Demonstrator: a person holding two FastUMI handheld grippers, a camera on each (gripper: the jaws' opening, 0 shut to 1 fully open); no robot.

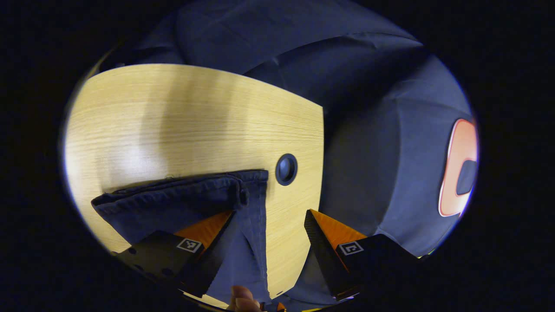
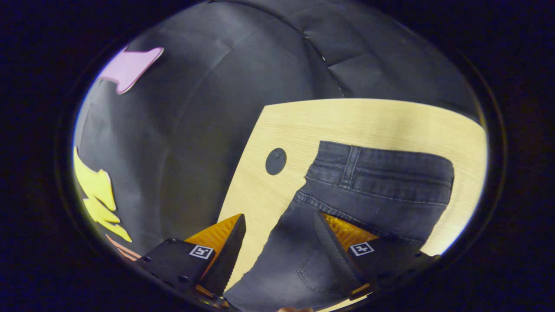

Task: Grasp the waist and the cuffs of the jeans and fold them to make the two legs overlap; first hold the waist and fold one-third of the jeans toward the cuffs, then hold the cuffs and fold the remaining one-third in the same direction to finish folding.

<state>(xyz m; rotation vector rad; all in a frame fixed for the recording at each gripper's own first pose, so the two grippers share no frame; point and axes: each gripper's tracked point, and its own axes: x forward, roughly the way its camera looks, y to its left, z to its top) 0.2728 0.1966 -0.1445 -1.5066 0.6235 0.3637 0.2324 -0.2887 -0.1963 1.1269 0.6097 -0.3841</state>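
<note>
In the left gripper view the dark blue jeans (image 1: 173, 203) lie on the wooden table (image 1: 173, 121), cuff end spread to the left. My left gripper (image 1: 271, 216) hovers open over the cuff's right edge, one finger (image 1: 208, 255) above the denim, the other (image 1: 325, 251) above the table's edge. In the right gripper view the jeans' waistband (image 2: 381, 177) with a belt loop lies flat on the table (image 2: 368, 121). My right gripper (image 2: 280, 216) is open above the hip part, its right finger (image 2: 338, 247) over the denim and its left finger (image 2: 225, 251) over the table's edge.
A round black grommet (image 1: 286, 169) sits in the tabletop near its edge, just beyond the cuffs; a like grommet (image 2: 275, 161) lies left of the waistband. Black cloth (image 1: 381, 173) hangs beyond the table's edge. A fingertip (image 1: 240, 299) shows at the bottom.
</note>
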